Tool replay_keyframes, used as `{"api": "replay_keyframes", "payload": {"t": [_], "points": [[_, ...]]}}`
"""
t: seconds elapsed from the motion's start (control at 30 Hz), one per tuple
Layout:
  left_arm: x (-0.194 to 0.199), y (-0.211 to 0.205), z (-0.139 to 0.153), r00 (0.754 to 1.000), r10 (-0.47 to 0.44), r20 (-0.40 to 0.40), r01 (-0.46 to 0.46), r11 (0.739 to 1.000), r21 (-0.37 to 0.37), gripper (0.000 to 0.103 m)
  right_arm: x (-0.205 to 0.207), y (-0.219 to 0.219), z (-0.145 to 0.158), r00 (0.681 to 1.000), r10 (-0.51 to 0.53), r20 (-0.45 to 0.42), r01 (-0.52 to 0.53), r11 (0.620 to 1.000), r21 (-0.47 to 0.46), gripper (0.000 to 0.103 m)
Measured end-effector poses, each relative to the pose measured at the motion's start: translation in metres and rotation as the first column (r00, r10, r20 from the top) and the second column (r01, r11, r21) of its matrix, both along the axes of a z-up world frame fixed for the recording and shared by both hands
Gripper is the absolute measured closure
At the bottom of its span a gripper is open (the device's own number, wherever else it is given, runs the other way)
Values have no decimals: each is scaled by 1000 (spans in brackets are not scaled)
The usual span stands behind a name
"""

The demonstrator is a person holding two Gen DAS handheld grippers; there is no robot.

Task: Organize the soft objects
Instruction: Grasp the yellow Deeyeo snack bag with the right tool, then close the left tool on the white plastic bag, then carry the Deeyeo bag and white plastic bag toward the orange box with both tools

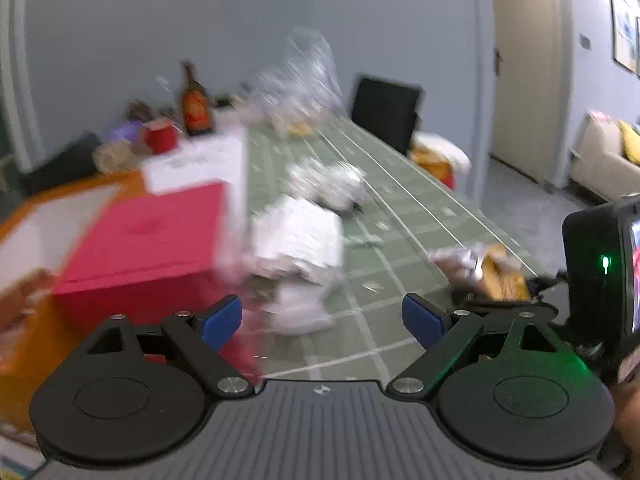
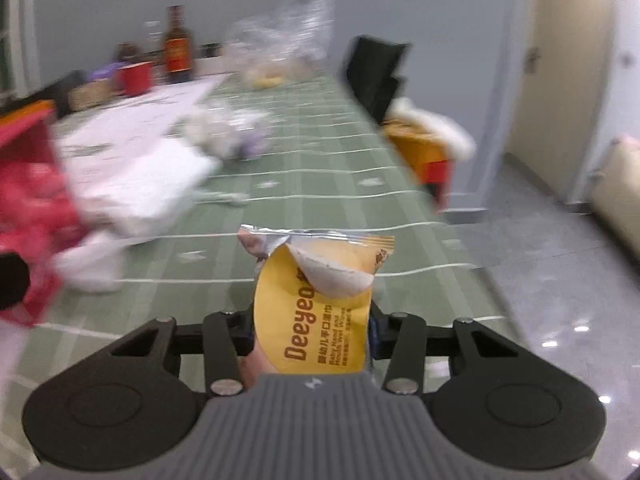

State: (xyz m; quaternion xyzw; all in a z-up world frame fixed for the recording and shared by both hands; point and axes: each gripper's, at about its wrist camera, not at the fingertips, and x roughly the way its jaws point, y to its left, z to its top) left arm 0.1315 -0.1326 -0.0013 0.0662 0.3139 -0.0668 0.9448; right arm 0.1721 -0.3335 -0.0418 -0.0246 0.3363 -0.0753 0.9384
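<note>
**Now: wipes pack gripped in the right tool, left tool spread wide**

Right now the right tool (image 2: 312, 332) is clenched on a yellow wet-wipes pack (image 2: 316, 304), held upright above the green striped counter (image 2: 320, 168). The left tool (image 1: 322, 318) hangs released, blue pads (image 1: 220, 320) wide apart, over the counter near a red box (image 1: 148, 240) and white soft packs (image 1: 300, 236). Everything's blurred. A brown bottle (image 2: 176, 44) stands at the far end.

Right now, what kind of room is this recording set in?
Probably a home dining or living area. A long table with a green cloth carries a bottle and a red mug; a sofa stands past a door. The right gripper holds a wipes pack.
</note>
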Motion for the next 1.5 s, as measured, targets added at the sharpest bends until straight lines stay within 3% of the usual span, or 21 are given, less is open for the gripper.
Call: {"api": "replay_keyframes", "payload": {"t": [0.07, 0.17, 0.27, 0.33, 0.4, 0.57, 0.8, 0.83, 0.87, 0.9, 0.97, 1.1, 1.2, 1.5], "points": [[21, -9, -8, 998, -21, -53, 21, 1000, 5, 0, -3, -9, -2, 999, -35, 22, 35, 999, 18, 57], [47, -21, -19, 996, 62, -70, -62, 998, -1, 5, -5, -22, -2, 998, -65, 25, 63, 995, 73, 57], [68, -39, -28, 997, 68, -41, -65, 996, 64, 5, -7, -25, -1, 997, -66, 27, 64, 995, 80, 57], [81, -51, -35, 988, 155, -5, -152, 976, 154, 5, -7, -23, -1, 998, -65, 26, 63, 995, 72, 57], [90, -58, -41, 981, 193, 32, -195, 965, 173, 5, -6, -22, -1, 998, -65, 25, 63, 996, 70, 57], [115, -67, -57, 955, 295, 31, -294, 929, 225, 5, -5, -22, -2, 998, -65, 25, 63, 995, 74, 57], [126, -69, -66, 950, 300, 86, -312, 909, 277, 6, -5, -20, -3, 998, -60, 23, 59, 996, 63, 57], [127, -68, -66, 952, 293, 82, -305, 914, 270, 20, -5, -21, -3, 998, -60, 23, 59, 996, 64, 57], [128, -67, -66, 954, 290, 74, -299, 919, 258, 52, -4, -21, -3, 998, -60, 23, 58, 996, 66, 57], [130, -67, -67, 952, 298, 63, -304, 916, 262, 66, -5, -21, -3, 998, -59, 23, 57, 996, 68, 56], [128, -65, -66, 947, 315, 66, -321, 907, 272, 78, -4, -21, -3, 998, -58, 23, 56, 996, 68, 56], [119, -60, -62, 964, 260, 54, -265, 927, 267, 85, -5, -20, -3, 998, -56, 24, 54, 996, 68, 56], [99, -52, -49, 974, 222, 37, -225, 951, 214, 87, -5, -21, -3, 998, -54, 24, 52, 996, 70, 56], [-11, -12, -8, 993, 62, 101, -68, 996, 63, 89, -6, -20, -3, 999, -38, 24, 36, 997, 74, 56]]}}
